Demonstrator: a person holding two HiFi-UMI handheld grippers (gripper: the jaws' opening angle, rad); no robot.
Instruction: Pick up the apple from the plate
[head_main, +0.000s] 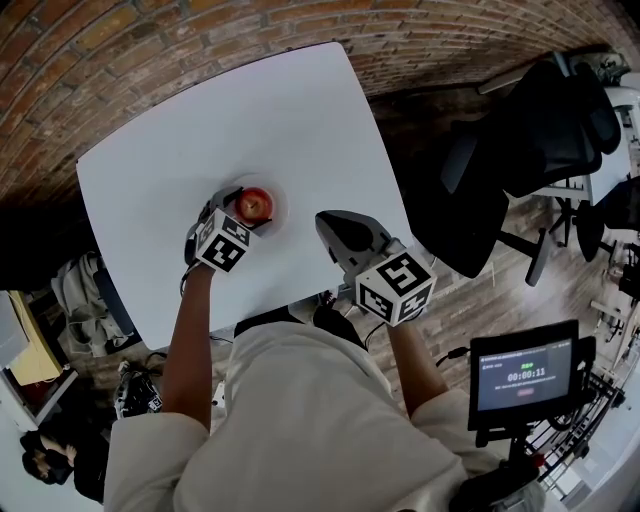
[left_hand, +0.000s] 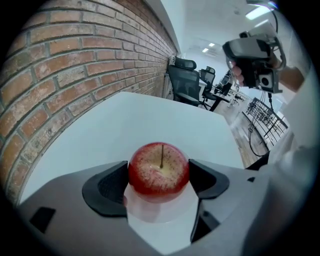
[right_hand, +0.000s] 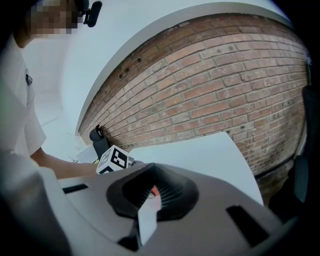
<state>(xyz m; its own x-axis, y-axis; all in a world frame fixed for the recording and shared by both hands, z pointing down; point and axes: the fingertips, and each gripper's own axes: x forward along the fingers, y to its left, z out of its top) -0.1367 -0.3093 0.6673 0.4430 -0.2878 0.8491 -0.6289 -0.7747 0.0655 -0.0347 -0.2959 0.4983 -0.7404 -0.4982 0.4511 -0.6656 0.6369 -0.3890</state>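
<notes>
A red apple (head_main: 254, 204) sits on a small white plate (head_main: 279, 203) in the middle of the white table (head_main: 300, 110). My left gripper (head_main: 243, 206) reaches it from the near left. In the left gripper view both dark pads (left_hand: 111, 186) press the sides of the apple (left_hand: 159, 167), whose stem points up, with the plate (left_hand: 160, 212) showing just below. My right gripper (head_main: 326, 222) hovers to the right of the plate, jaws together and empty. In the right gripper view its pads (right_hand: 172, 192) nearly meet, and a sliver of red shows through the slit.
A brick wall (head_main: 200, 30) runs along the table's far side. Black office chairs (head_main: 520, 140) stand on the wooden floor at the right. A screen with a timer (head_main: 525, 375) is at the lower right. The right gripper (left_hand: 255, 55) appears high in the left gripper view.
</notes>
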